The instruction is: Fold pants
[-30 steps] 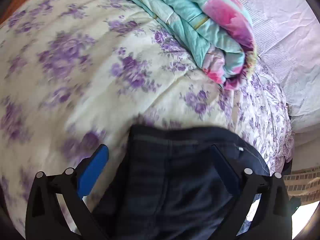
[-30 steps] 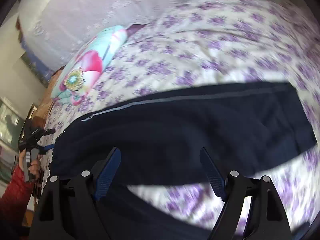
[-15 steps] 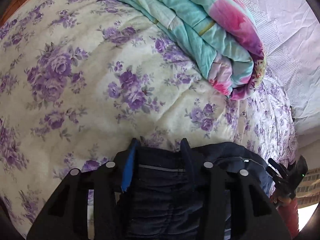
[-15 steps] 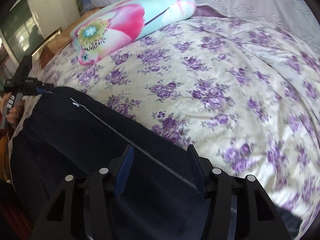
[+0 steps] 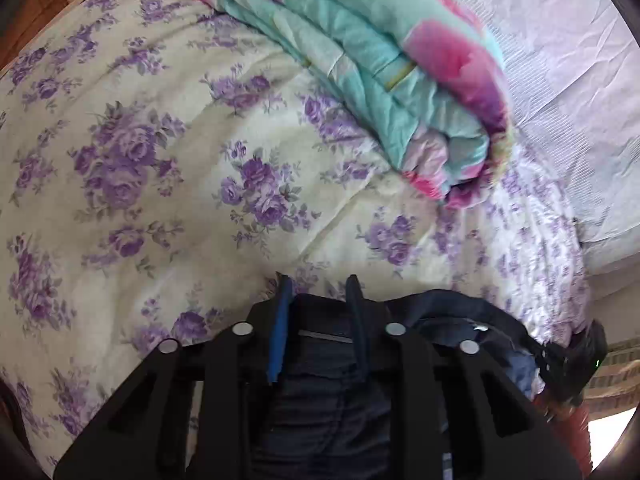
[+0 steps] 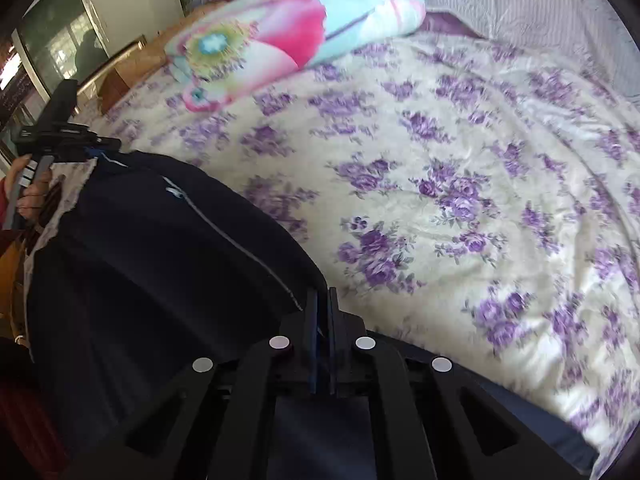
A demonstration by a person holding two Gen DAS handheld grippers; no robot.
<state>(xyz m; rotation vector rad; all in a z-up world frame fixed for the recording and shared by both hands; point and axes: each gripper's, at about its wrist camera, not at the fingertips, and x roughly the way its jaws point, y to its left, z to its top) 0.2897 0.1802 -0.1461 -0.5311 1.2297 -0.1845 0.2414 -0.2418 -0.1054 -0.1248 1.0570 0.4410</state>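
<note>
The pants (image 5: 328,360) are dark navy, soft and rumpled, with a thin pale stripe down the side seam and a small white mark near the waist end. They lie at the near edge of the bed, on a cream quilted bedspread (image 5: 160,200) printed with purple roses.

The left gripper (image 5: 318,292) is closing on the bunched waistband: its fingers stand narrowly apart, one blue-faced pad (image 5: 280,332) and one dark, with a fold of the cloth pressed between them. The right gripper (image 6: 323,300) has its two fingers drawn almost together, pinching the edge of the pants just beside the end of the stripe.

A rolled quilt (image 5: 380,80) — turquoise with pink blooms, puffy and creased — lies farther back on the bedspread, well apart from the pants. Behind it is a pale, wrinkled white sheet (image 5: 560,60).

Only the right wrist view shows the whole spread of the pants (image 6: 140,260) running leftward to the left gripper (image 6: 100,148) and the hand (image 6: 34,192) gripping its handle, plus a glass door (image 6: 52,40) beyond. Only the left wrist view shows the waistband's gathers up close.
</note>
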